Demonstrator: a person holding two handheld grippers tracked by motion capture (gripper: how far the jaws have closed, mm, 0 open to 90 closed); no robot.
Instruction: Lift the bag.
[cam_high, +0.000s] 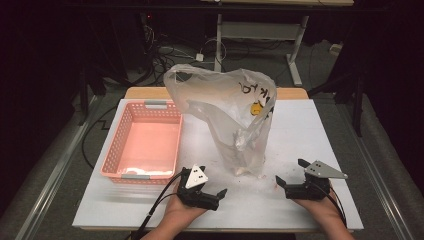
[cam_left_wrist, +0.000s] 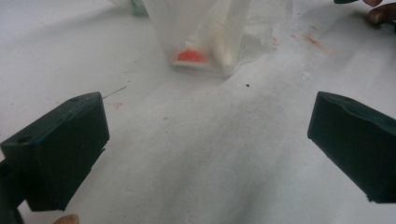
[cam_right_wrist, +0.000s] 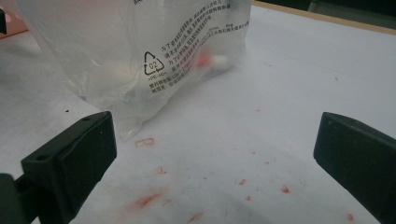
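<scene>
Two tongs rest wide open and empty on the surface (cam_high: 300, 130): left tongs (cam_high: 216, 196), right tongs (cam_high: 290, 176). Plastic bag (cam_high: 235, 115) stands upright between them, beside the pink basket (cam_high: 125, 130). Judgement: pinch film only, near the rim, both sides together, so the contents do not tip.

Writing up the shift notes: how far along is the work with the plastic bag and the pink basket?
Done: the plastic bag stands upright on the table beside the pink basket, with something white and red at its bottom. In hand: nothing; the left hand-held gripper and right hand-held gripper rest open, apart from the bag. Left: the basket looks empty, so probably any transfer.
</scene>
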